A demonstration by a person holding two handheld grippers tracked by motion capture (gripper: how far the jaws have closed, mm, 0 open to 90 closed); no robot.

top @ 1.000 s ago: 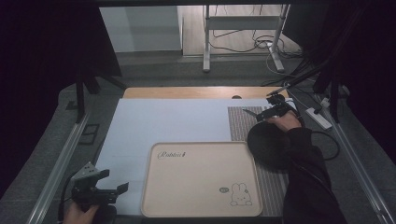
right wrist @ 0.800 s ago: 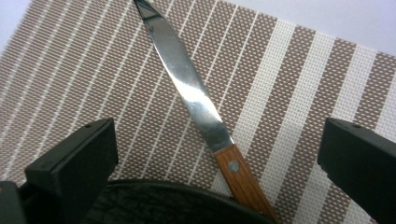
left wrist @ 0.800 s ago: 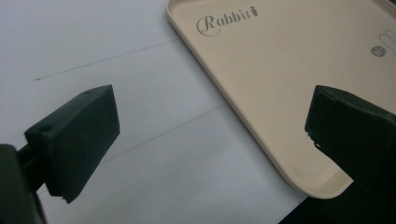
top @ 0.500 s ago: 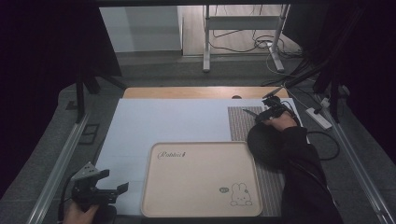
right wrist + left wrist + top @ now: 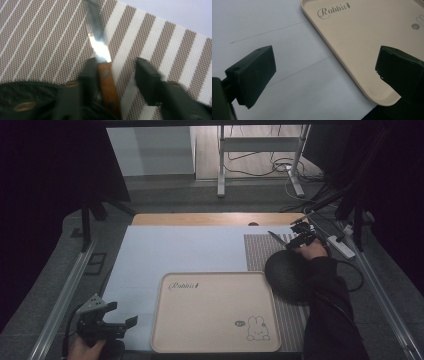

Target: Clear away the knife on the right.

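Right tool (image 5: 113, 72) has just been closing around the knife (image 5: 105, 75) at my two o'clock, one jaw touching the handle, grip unfinished; left tool (image 5: 324, 72) idles open, tray (image 5: 215, 312) bare.

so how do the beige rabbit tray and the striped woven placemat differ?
The beige rabbit tray is plain and smooth, with a raised rim, "Rabbit" lettering and a small bunny print; the striped woven placemat is flat, textured, brown and white. The tray lies bare near the front edge; the placemat carries a dark round plate and a wooden-handled knife, which sits between the right gripper jaws. Both rest on the white sheet.
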